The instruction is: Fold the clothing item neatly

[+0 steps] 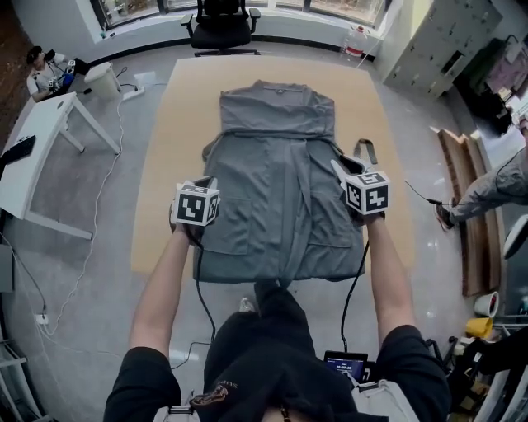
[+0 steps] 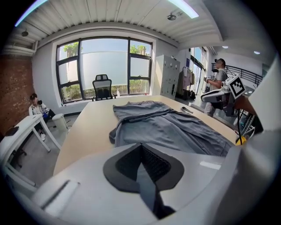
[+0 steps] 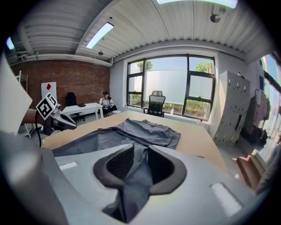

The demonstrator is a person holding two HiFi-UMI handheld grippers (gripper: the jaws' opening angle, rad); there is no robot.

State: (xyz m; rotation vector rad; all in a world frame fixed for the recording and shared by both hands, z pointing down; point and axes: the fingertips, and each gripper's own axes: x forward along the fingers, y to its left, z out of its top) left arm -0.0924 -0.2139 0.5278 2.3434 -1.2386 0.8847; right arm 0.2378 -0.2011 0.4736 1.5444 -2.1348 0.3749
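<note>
Right gripper (image 3: 139,166) clamps a fold of the grey garment (image 1: 276,165); left gripper (image 2: 141,163) seemingly pinches its edge.

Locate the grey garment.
Head view: the grey garment lies spread along the middle of the tan table, its side edges pinched by the left gripper and right gripper, collar toward the black chair.

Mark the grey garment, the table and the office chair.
grey garment (image 1: 276,206): head view, middle of its front panel.
table (image 1: 165,165): head view, bare top left of garment.
office chair (image 1: 221,35): head view, black seat.
</note>
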